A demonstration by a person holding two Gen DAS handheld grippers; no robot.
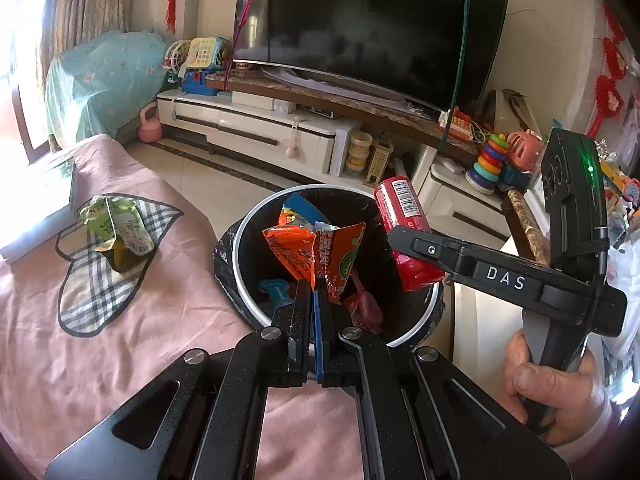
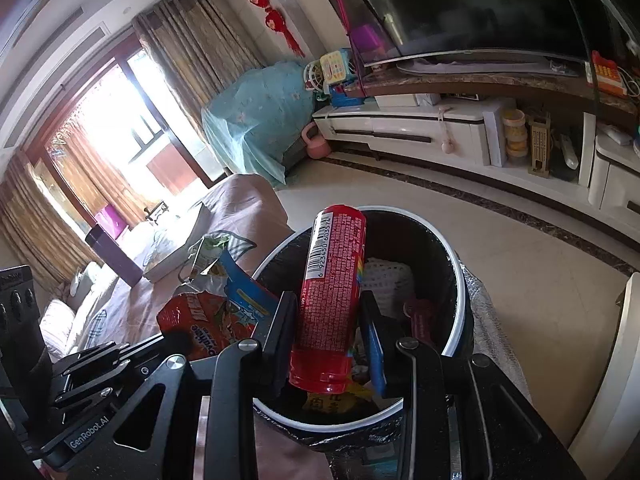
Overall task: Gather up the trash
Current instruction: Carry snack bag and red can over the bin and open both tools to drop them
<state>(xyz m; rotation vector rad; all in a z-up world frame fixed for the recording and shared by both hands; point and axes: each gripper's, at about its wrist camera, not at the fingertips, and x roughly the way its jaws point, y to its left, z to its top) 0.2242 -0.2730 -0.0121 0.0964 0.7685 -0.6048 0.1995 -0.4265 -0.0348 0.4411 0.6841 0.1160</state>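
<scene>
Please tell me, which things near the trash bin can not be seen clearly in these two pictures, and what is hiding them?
- Trash bin bottom, both views: hidden by the orange wrapper, the red tube and litter.
- Red tube's middle, left wrist view: hidden by the right gripper.
- Green carton on the pink cloth, right wrist view: mostly hidden by wrappers, in glare.

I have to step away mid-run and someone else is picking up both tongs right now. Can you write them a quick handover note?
Left tongs: shut on the orange snack wrapper, held over the black trash bin.
Right tongs: shut on the red tube, also above the bin's mouth.
Done: some wrappers already lie inside the bin.
Left: release both items into the bin, then fetch the green crumpled carton lying on the checked cloth on the pink cover.
</scene>
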